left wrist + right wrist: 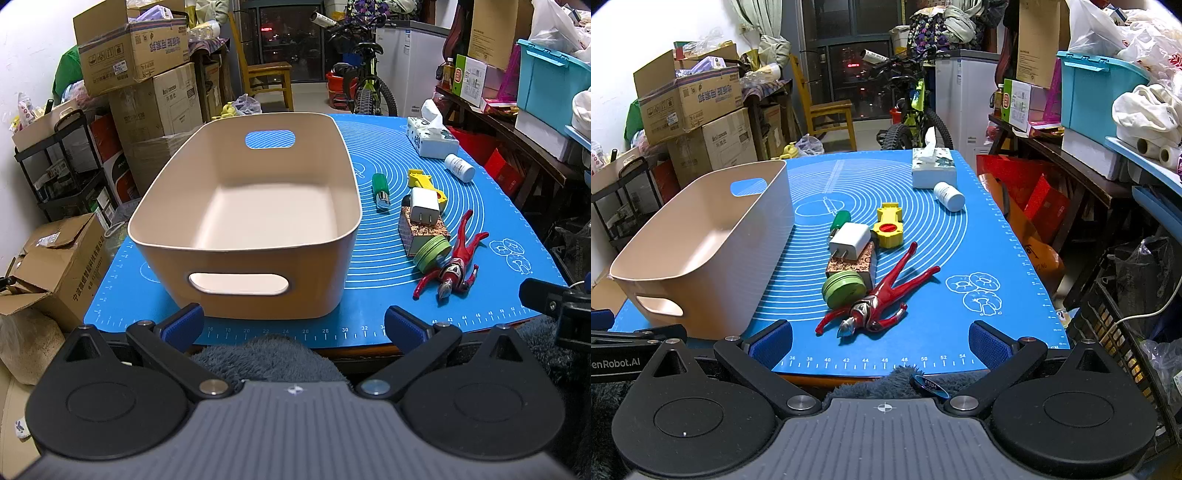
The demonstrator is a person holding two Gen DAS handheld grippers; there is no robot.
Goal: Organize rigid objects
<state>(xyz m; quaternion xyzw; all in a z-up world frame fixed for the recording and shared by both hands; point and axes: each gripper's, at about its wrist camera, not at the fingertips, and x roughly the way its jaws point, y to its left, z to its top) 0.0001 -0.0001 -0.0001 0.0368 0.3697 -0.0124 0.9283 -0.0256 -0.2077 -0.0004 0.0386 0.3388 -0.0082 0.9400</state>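
An empty beige bin (243, 236) (701, 266) stands on the left of the blue mat (480, 280) (960, 258). Right of it lie a red figure (456, 264) (882, 299), a green round tin (430, 251) (844, 290), a cork-patterned box (421, 230) (851, 264) with a white charger (424, 208) (849, 242) on top, a green-handled tool (380, 190) (838, 221), a yellow toy (424, 182) (888, 229) and a white bottle (460, 167) (949, 195). My left gripper (293, 328) is open before the bin's near wall. My right gripper (881, 347) is open just short of the figure.
A tissue box (430, 136) (932, 166) stands at the mat's far right. Cardboard boxes (140, 85) stack at the left, a bicycle (916, 107) and chair behind, shelves with a teal crate (1097, 92) at the right. A fluffy grey cloth (266, 358) lies below the near table edge.
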